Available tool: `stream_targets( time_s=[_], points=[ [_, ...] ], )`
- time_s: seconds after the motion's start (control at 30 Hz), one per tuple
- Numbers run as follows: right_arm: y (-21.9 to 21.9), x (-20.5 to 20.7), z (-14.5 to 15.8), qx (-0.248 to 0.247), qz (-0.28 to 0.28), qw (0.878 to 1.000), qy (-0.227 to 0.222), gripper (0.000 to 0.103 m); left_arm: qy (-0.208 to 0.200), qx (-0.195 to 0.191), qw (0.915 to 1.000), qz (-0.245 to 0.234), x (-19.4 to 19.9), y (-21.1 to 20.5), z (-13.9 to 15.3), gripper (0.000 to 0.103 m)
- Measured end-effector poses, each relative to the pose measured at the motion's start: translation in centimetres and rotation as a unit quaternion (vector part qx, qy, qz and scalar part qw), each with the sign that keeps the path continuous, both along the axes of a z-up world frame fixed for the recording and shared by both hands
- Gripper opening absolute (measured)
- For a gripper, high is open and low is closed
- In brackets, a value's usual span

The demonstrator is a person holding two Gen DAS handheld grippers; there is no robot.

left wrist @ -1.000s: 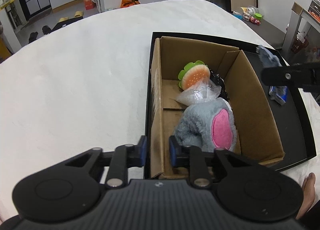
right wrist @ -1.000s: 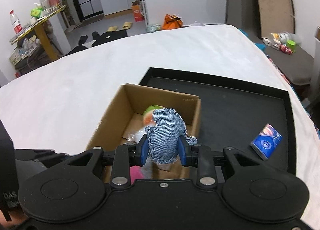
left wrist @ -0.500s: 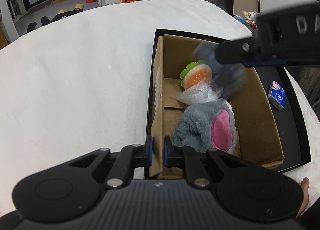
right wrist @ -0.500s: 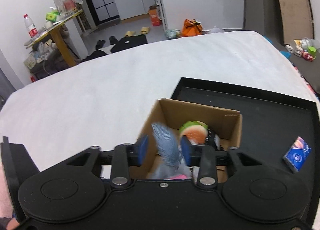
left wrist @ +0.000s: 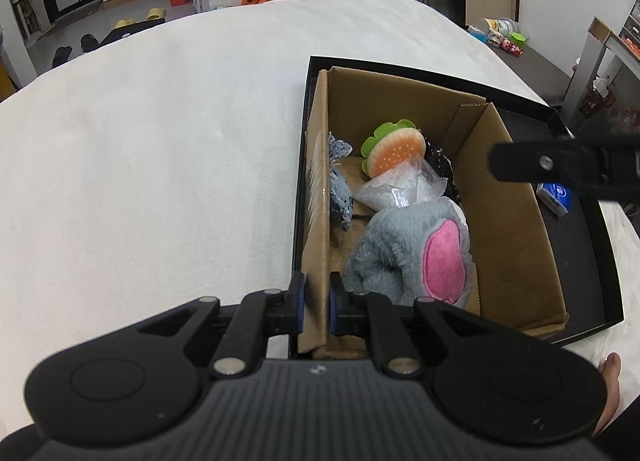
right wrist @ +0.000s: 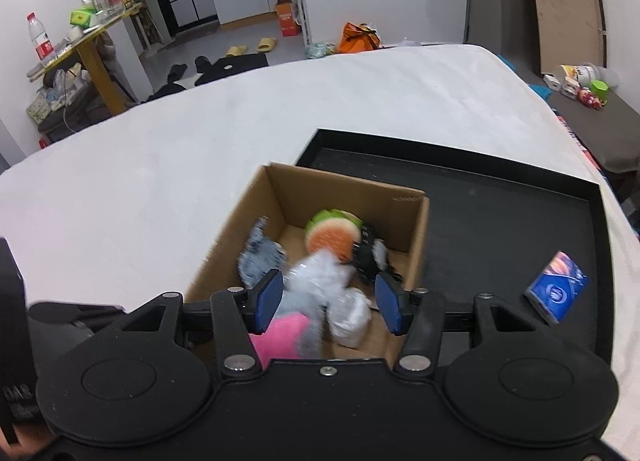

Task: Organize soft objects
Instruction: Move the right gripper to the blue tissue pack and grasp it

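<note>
Presently the cardboard box sits at the left end of a black tray, which rests on a white bed. Contents noted inside the box: a grey plush toy with a pink patch, fluffy and bulky, at the near end; a clear crinkled plastic bag lying on top of it toward the box middle; a burger-shaped soft toy with orange bun and green frill, tilted up against the far portion; a black item just beside the burger on its right, too hidden to identify; and a small denim piece, blue-grey with frayed edges, lying against the box's left wall.

Left gripper: fingers clenched on the box's near left wall, one pad outside and one inside, cardboard between them.

Right gripper: fingers spread wide and released, holding nothing, positioned over the near end of the box above the plush and the bag. In the left wrist view its dark body shows at the right edge, over the tray beyond the box's right wall.

A blue packet lies flat on the tray floor, well to the right of the box and apart from it.
</note>
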State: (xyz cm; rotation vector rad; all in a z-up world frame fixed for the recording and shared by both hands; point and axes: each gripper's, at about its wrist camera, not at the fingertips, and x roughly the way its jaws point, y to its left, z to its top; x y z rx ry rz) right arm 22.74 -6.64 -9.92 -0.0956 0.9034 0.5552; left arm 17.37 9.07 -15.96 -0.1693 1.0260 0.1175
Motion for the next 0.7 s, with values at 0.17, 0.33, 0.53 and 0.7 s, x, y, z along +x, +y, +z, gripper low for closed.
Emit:
stream_targets(
  time_s=[0.17, 0.33, 0.53, 0.7],
  points=[
    [-1.9, 0.1, -0.1, -0.005, -0.008, 1.0, -0.001, 0.052, 0.009, 0.008, 0.9999, 0.001, 0.4, -0.4, 0.1, 0.011],
    [-4.0, 0.8, -0.3, -0.009, -0.017, 1.0, -0.006, 0.052, 0.011, 0.023, 0.9997, -0.001, 0.8, -1.2, 0.4, 0.014],
    [-6.9, 2.2, -0.7, -0.008, -0.035, 0.999, -0.009, 0.055, 0.019, 0.043, 0.9989, -0.001, 1.5, -2.1, 0.8, 0.021],
    [-9.2, 3.6, -1.4, -0.007, -0.062, 0.998, -0.011, 0.055, 0.019, 0.055, 0.9983, 0.004, 1.9, -2.5, 1.3, 0.031]
  ],
)
